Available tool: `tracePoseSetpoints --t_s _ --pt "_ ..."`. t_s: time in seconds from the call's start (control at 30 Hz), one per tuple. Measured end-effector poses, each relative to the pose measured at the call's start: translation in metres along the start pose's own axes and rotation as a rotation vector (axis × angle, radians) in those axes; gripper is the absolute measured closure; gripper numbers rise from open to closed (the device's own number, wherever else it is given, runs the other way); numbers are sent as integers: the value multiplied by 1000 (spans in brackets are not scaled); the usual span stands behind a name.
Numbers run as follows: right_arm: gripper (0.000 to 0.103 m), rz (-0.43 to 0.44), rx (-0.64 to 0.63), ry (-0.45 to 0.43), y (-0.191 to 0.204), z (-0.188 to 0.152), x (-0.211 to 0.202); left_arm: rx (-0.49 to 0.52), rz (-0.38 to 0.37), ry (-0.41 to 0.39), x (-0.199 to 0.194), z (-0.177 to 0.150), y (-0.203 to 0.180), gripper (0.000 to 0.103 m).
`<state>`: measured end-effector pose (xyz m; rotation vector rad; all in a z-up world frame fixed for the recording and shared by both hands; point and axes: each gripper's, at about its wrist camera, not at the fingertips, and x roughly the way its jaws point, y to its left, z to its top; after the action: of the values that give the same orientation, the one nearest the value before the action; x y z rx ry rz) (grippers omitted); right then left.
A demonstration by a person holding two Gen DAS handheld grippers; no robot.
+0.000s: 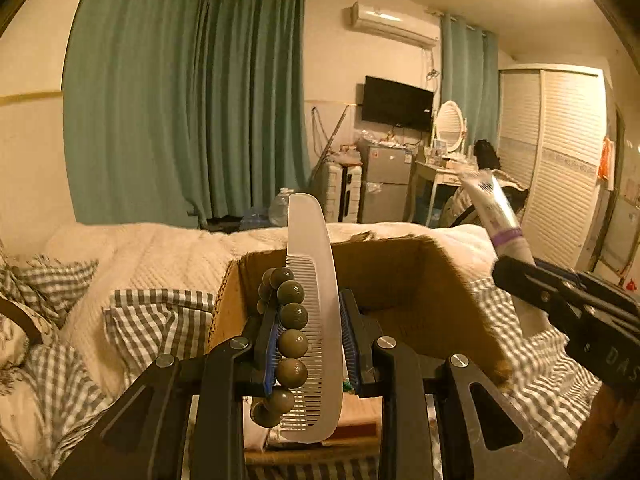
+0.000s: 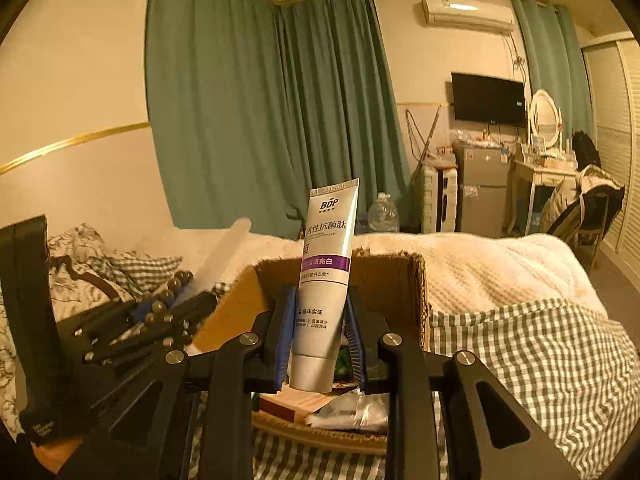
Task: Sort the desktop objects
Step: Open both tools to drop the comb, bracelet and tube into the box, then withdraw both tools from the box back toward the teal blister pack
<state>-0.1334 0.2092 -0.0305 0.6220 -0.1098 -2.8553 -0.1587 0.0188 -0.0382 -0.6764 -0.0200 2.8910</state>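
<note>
Left tongs (image 1: 306,344) clamp the translucent white plastic comb (image 1: 314,320) and dark olive bead bracelet (image 1: 290,336); right tongs (image 2: 318,344) clamp the white-and-purple toothpaste tube (image 2: 326,280). Lower both inside the brown cardboard box (image 1: 420,280) before releasing.

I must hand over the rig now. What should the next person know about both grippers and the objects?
Left gripper: shut on the white comb and the bead bracelet together, held above the cardboard box.
Right gripper: shut on the toothpaste tube, upright, over the same box.
Done: three items picked up; the box already holds a few packages.
Left: likely lower and release each into the box.
</note>
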Motion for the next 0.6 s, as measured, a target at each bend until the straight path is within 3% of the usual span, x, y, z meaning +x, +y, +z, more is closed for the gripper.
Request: tracePoseSetpoints --t_s 0.2,0.33,0.4,0.5,0.53,0.6 --pt "79 -24 10 77 -15 -17 48 -11 12 80 50 -21 16 76" --pt "77 -35 -2 144 -17 -28 69 74 79 87 65 -31 8 76" --pt "69 -47 2 151 -19 -30 72 85 71 83 62 -32 5 74" --pt "42 -43 21 122 -22 -29 65 65 31 66 51 -30 4 57" --pt "39 -43 24 111 -22 -29 61 66 39 49 46 -30 2 46" --pt "36 -58 30 95 -21 -27 55 69 58 9 34 -28 0 37"
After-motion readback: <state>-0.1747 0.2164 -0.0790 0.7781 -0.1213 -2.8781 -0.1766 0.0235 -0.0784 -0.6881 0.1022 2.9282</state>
